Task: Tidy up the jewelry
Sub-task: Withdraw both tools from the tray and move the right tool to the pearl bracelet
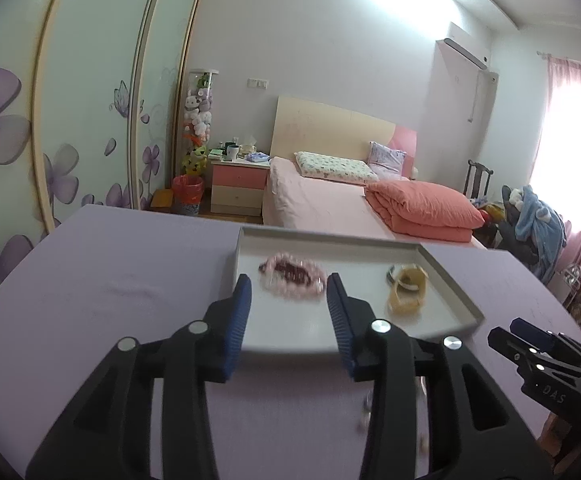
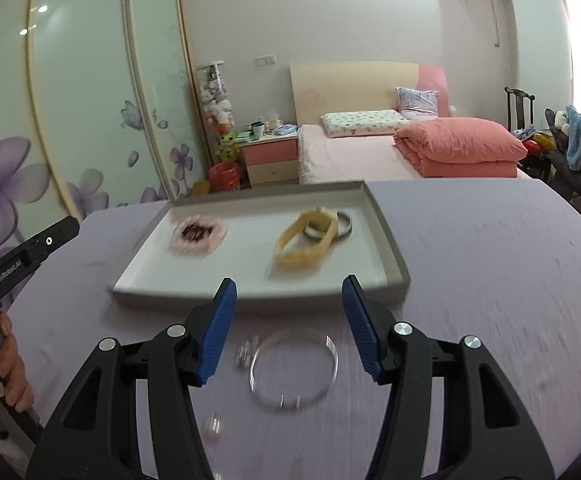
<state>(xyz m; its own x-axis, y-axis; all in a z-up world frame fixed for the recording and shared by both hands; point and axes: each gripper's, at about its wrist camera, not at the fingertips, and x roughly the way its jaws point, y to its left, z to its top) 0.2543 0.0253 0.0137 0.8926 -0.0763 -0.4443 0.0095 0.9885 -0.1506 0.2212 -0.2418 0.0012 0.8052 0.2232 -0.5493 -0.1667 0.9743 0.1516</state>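
Grey tray holds your pink bead bracelet and yellow band; your left gripper and right gripper both gape empty, clear bangle below.

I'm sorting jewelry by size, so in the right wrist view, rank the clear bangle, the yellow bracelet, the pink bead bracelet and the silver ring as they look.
1. clear bangle, though it lies nearest the camera
2. yellow bracelet
3. pink bead bracelet, blurred, close to the yellow one
4. silver ring
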